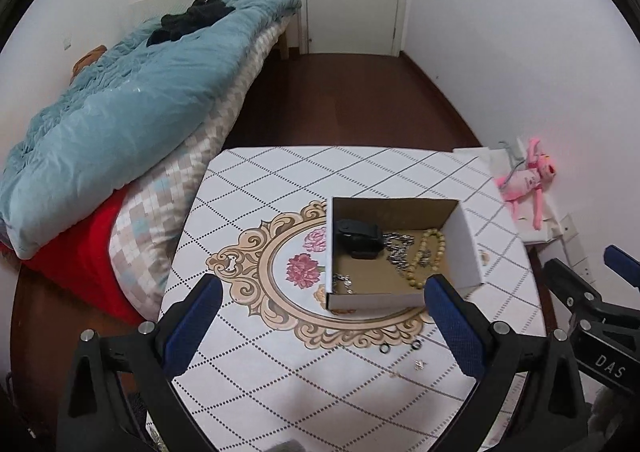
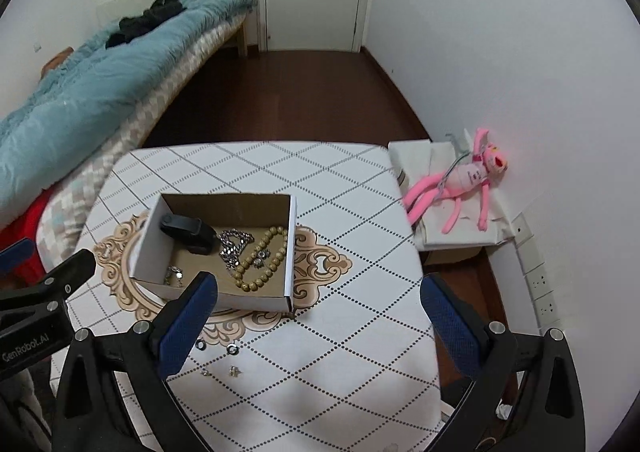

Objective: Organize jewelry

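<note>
Both held level over the near edge of the counter (image 2: 320, 392), pointing forward: left hand-held gripper (image 1: 320, 316) and right hand-held gripper (image 2: 320, 312), jaws spread wide, nothing in either. Just past the fingertips, small rings (image 2: 231, 349) and tiny earrings (image 2: 235, 371) lie loose on the cloth. Further back, the open cardboard box (image 2: 290, 236) holds a bead bracelet (image 2: 260, 260), silver chain (image 2: 234, 246) and black clip (image 2: 186, 230).

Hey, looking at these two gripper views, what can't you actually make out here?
- Small pieces on the table, right wrist view: too small to identify.
- Box front left corner, right wrist view: covered by the right gripper's finger.
- Black item in the box: shape unclear.
- Table's near edge: hidden behind left gripper.
</note>
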Available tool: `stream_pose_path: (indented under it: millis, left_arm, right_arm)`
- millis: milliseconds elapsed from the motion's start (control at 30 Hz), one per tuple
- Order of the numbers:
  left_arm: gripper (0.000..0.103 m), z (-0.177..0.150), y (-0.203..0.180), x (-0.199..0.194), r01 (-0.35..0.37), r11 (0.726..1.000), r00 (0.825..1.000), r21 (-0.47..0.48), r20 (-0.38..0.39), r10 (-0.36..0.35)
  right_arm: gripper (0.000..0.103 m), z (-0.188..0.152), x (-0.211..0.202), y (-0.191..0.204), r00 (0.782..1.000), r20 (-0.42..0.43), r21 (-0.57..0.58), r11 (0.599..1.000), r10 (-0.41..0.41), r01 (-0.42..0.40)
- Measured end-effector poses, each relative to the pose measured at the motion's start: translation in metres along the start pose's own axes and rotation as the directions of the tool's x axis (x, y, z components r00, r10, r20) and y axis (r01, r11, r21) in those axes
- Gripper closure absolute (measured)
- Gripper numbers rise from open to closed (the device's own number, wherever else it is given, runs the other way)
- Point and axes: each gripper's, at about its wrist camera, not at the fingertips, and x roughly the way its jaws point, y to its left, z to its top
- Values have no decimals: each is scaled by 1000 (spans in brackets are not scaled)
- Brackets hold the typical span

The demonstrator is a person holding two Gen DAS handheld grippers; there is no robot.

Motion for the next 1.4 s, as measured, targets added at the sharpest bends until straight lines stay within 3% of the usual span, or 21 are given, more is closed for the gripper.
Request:
stream_pose_path:
  millis: [300, 467, 567, 633, 733, 1000, 1067, 1100, 1200, 1300, 1400]
  left_arm:
    - [0, -10, 1, -29, 2, 1000, 1000, -19, 23, -1]
    - [0, -40, 6, -3, -44, 999, 998, -9, -37, 44]
    - [0, -67, 13, 35, -83, 997, 989, 0, -126, 82]
    - [0, -81, 18, 55, -98, 995, 980, 4, -174, 97]
    - [0, -101, 24, 86, -126, 992, 962, 23, -242, 128]
    - [0, -121, 31, 109, -144, 989, 942, 27, -302, 146]
    - [0, -120, 33, 111, -144, 989, 940, 20, -310, 143]
    - [0, -121, 33, 112, -144, 989, 939, 18, -312, 143]
    - [0, -119, 32, 113, -145, 989, 938, 23, -314, 145]
    - [0, -120, 31, 113, -144, 989, 940, 25, -310, 145]
    - [0, -120, 26, 111, -131, 991, 944, 25, -302, 132]
  right_arm:
    - [0, -9, -44, -5, 998, 42, 40, 998, 52, -54]
    - [1, -40, -19, -2, 996, -44, 44, 996, 76, -74]
    - [3, -69, 13, 5, 982, -99, 57, 986, 164, -159]
    - [27, -85, 36, 11, 967, -133, 77, 975, 218, -209]
    - [52, -109, 76, 21, 946, -188, 100, 964, 263, -248]
    - [55, -131, 113, 49, 923, -228, 98, 950, 311, -296]
    - [55, -130, 116, 56, 936, -217, 61, 961, 277, -271]
    - [60, -129, 115, 58, 938, -213, 51, 962, 273, -269]
    - [88, -129, 116, 70, 956, -216, -37, 977, 196, -209]
    - [91, -132, 114, 76, 964, -208, -92, 978, 167, -189]
    - [96, -131, 110, 71, 965, -191, -73, 978, 179, -195]
